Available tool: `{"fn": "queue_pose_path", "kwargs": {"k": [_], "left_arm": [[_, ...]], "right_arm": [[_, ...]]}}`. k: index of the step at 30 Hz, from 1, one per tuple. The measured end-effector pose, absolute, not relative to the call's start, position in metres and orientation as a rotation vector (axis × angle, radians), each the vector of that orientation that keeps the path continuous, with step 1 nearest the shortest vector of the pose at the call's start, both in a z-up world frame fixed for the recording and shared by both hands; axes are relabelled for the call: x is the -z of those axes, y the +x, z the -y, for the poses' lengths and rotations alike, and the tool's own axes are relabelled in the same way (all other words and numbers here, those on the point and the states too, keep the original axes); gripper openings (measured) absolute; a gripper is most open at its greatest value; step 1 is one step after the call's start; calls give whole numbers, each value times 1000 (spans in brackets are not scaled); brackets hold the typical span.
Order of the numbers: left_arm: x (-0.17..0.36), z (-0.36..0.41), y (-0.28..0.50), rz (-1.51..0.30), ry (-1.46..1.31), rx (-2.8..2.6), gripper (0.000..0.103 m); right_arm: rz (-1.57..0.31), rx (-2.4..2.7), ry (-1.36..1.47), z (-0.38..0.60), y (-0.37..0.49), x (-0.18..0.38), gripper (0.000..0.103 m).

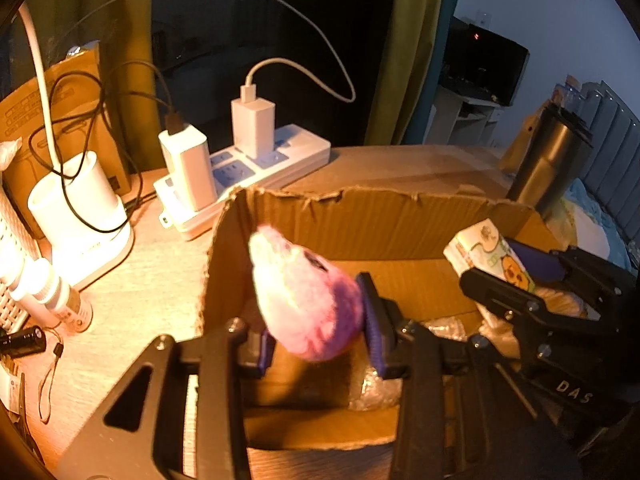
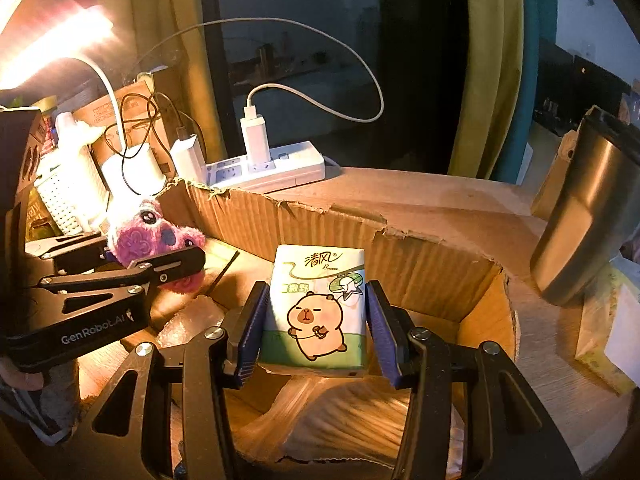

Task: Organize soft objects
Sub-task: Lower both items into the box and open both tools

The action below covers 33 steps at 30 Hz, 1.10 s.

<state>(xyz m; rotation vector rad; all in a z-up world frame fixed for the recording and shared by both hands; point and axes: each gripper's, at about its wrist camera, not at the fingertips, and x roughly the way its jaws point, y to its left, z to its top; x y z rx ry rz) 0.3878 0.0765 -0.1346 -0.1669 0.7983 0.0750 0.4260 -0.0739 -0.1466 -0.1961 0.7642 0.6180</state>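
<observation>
My left gripper [image 1: 316, 332] squeezes the purple plush toy [image 1: 304, 300] over the cardboard box [image 1: 360, 216]. My right gripper [image 2: 316, 320] squeezes the tissue pack [image 2: 318, 308] there too.

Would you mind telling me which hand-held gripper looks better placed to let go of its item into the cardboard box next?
Probably the right hand-held gripper: its tissue pack hangs well inside the cardboard box, over the wrapping. The left hand-held gripper holds the purple plush toy nearer the box's left wall.

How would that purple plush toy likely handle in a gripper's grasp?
The purple plush toy probably squashes easily: it bulges between the left gripper pads. Likely light and fluffy, so unlikely to slip.
</observation>
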Motion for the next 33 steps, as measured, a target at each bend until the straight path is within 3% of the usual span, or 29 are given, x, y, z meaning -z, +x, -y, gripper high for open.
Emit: {"fn": "queue_pose_path", "kwargs": {"k": [2,4,9,12,33], "left_arm": [[135,-77,388,-803,-169,-77,41],[135,-78,389,-805,-172,-74,54],[128,-79,386,-796,-177,-79,56],[124,-77,384,-786,-171,-85,67],[77,-67,341,-692,-162,-94,67]], "right_arm": [[-762,-611,-193,75,426,146,52],[-764,-614,-185,75,428,146,59],[-759,-610,-184,75,427,145,62],[-751,-606,-181,78,426,141,62],[-656,-583,-164,93,391,98,62]]}}
